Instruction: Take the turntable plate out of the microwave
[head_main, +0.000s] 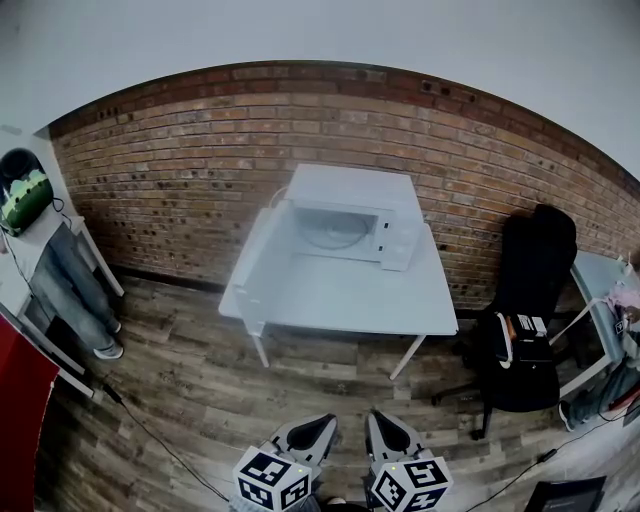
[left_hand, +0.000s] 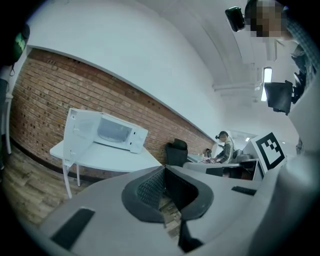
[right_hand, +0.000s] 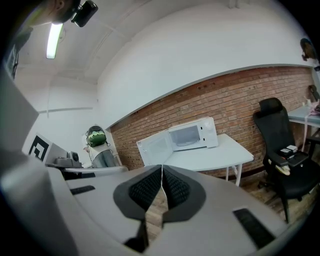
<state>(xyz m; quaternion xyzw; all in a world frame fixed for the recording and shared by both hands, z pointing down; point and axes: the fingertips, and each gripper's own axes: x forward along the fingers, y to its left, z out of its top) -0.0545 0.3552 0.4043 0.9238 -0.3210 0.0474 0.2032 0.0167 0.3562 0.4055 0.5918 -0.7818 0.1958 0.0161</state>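
Observation:
A white microwave (head_main: 350, 215) stands at the back of a white table (head_main: 340, 295), its door (head_main: 258, 262) swung open to the left. The round turntable plate (head_main: 331, 232) lies inside the cavity. In the left gripper view the microwave (left_hand: 116, 131) appears far off, and in the right gripper view the microwave (right_hand: 192, 134) too. My left gripper (head_main: 312, 430) and right gripper (head_main: 384, 430) hover low at the bottom of the head view, well short of the table. Both are shut with nothing between the jaws.
A brick wall (head_main: 180, 160) runs behind the table. A black office chair (head_main: 525, 310) stands to the right, beside another table (head_main: 600, 280). A person (head_main: 70, 280) stands at the left near a white shelf. A cable (head_main: 160, 440) trails over the wooden floor.

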